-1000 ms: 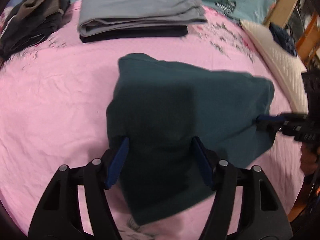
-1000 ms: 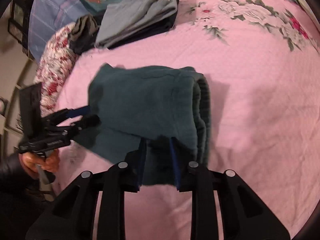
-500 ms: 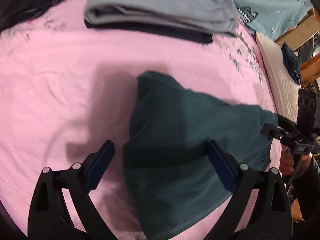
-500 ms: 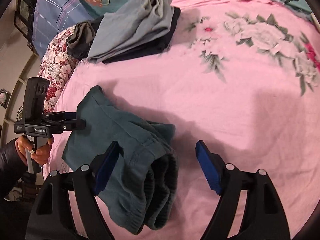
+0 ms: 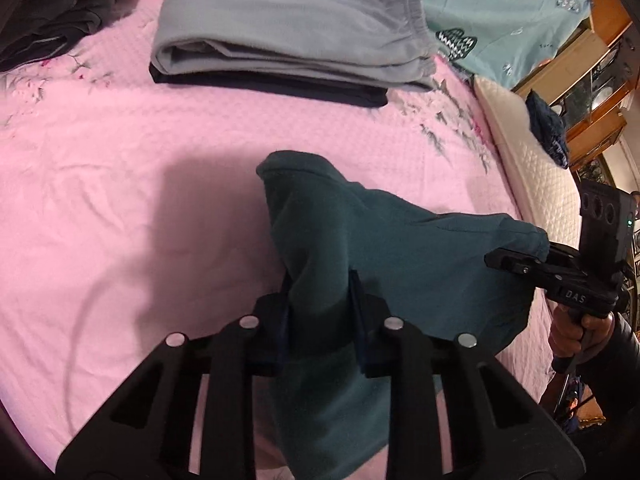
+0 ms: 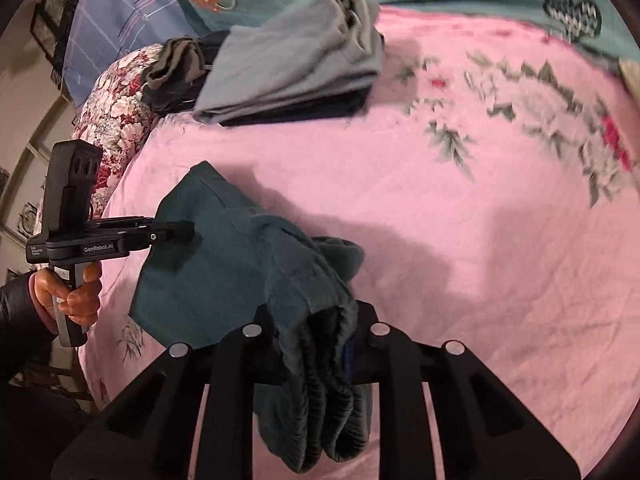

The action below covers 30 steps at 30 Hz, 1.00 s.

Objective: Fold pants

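Note:
The folded dark teal pants [image 5: 400, 248] are bunched up over the pink bedspread [image 5: 120, 200]. In the left wrist view my left gripper [image 5: 320, 304] is shut on a thick fold of one end. My right gripper [image 5: 500, 259] shows at the right edge, clamped on the other end. In the right wrist view the right gripper [image 6: 316, 336] is shut on the ribbed waistband end of the pants [image 6: 224, 264], which droops between its fingers. The left gripper [image 6: 180, 232] pinches the far left edge, and a hand [image 6: 68, 292] holds it.
A stack of folded grey and dark pants [image 5: 280, 32] lies at the back of the bed, also visible in the right wrist view [image 6: 296, 60]. A pile of dark clothes [image 5: 52, 12] sits at the far left. A white pillow [image 5: 532, 152] and wooden furniture border the right side.
Half a second ago both grippers stood wide open over the pants. Now both are shut on the pants' opposite ends, and the cloth is bunched between them.

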Tool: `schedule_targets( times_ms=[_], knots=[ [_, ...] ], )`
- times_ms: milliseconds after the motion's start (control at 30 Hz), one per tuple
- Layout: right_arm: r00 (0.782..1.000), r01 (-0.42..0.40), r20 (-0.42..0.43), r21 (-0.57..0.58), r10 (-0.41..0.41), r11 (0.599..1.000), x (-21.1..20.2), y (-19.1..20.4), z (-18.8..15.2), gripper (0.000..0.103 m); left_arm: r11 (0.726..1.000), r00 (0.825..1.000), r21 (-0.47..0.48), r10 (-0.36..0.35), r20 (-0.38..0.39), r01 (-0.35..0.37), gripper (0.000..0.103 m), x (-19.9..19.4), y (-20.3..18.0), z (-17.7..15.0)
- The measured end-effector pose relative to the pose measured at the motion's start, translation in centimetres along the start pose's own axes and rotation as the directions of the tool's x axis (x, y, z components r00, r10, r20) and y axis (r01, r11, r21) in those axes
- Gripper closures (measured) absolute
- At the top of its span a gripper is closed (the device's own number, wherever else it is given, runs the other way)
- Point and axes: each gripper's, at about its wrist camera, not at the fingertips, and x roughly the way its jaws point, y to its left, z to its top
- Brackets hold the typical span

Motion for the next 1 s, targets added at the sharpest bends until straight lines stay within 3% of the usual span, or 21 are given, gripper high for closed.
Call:
schedule_targets(
  times_ms=[233, 400, 533, 700, 800, 1000],
  knots=[
    [0.995, 0.034, 0.101, -0.066, -0.027, 0.997, -4.1, 4.1, 2.5, 0.084, 1.000, 0.990, 0.011, 0.005, 0.143, -0.007, 0.080, -5.8, -0.8, 0.3],
    [0.980, 0.011, 0.200, -0.099, 0.009, 0.995, -6.3, 6.0, 9.0, 0.084, 0.995, 0.961, 0.079, 0.036, 0.275, -0.059, 0.080, -11.0, -1.0, 5.6],
    [0.967, 0.013, 0.254, -0.095, 0.012, 0.995, -6.2, 5.6, 14.7, 0.084, 0.993, 0.941, 0.092, 0.039, 0.336, -0.074, 0.080, -13.2, -0.1, 11.0],
    [0.974, 0.026, 0.227, 0.013, -0.028, 1.000, -2.1, 1.6, 21.6, 0.084, 0.991, 0.949, 0.093, 0.060, 0.310, -0.093, 0.080, -10.5, 1.9, 18.6],
    [0.982, 0.065, 0.172, 0.055, -0.073, 0.996, 1.7, -0.6, 24.2, 0.084, 0.983, 0.954, 0.104, 0.116, 0.275, -0.150, 0.080, -7.3, 3.2, 22.1],
    [0.979, 0.169, 0.108, 0.062, -0.174, 0.984, 6.6, -2.4, 26.1, 0.081, 0.977, 0.959, 0.074, 0.179, 0.218, -0.199, 0.076, -2.2, 6.0, 24.9]
  ],
)
